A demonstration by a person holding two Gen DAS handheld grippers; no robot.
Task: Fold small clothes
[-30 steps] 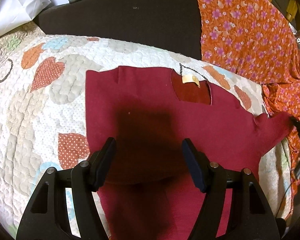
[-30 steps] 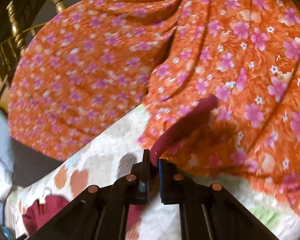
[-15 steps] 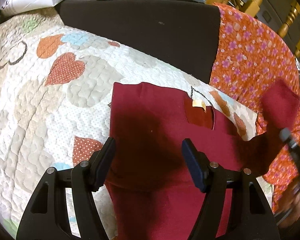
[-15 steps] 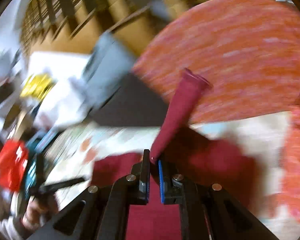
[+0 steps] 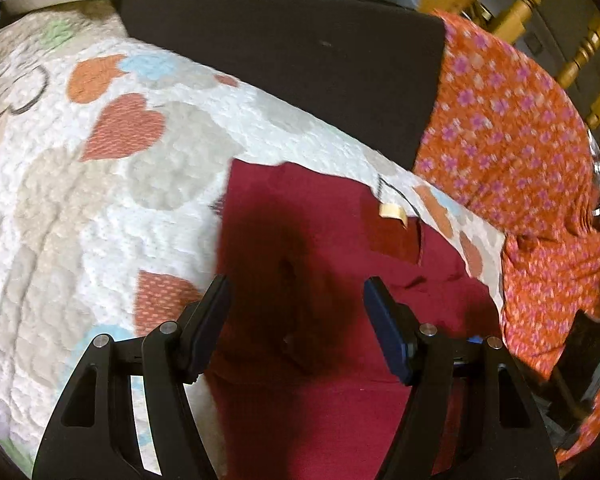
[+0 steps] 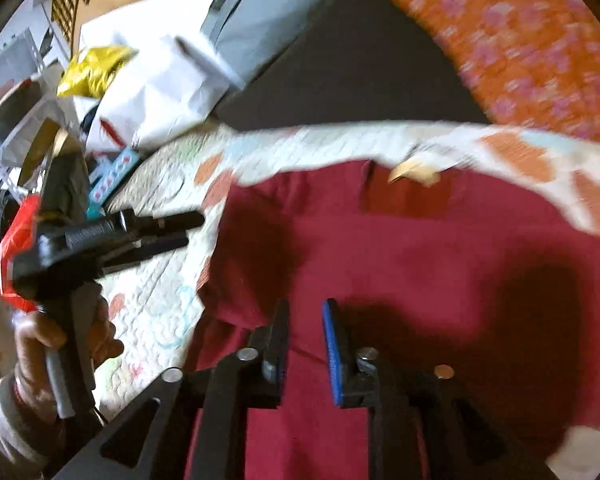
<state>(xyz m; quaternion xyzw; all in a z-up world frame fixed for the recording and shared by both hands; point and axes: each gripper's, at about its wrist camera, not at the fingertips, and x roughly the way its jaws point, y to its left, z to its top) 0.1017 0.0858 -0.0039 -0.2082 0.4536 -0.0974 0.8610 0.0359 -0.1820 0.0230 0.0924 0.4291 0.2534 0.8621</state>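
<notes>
1. Maroon shirt (image 5: 320, 264) lies flat on the quilt (image 5: 100, 208), under both grippers' fingers.
2. Right gripper (image 6: 306, 340) is opening, nothing pinched, likely releasing a folded sleeve.
3. Left gripper (image 5: 296, 320) hovers wide, empty.

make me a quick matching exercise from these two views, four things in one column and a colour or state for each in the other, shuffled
Things:
1. shirt
2. quilt
3. left claw
4. right claw

Descriptions:
A. jaws opening, nothing pinched between them
B. dark red, lying on the bed with a small tan tag at the neck
C. white with heart patches
D. jaws wide apart, hovering over red cloth, gripping nothing

Pairs: 1-B, 2-C, 3-D, 4-A
</notes>
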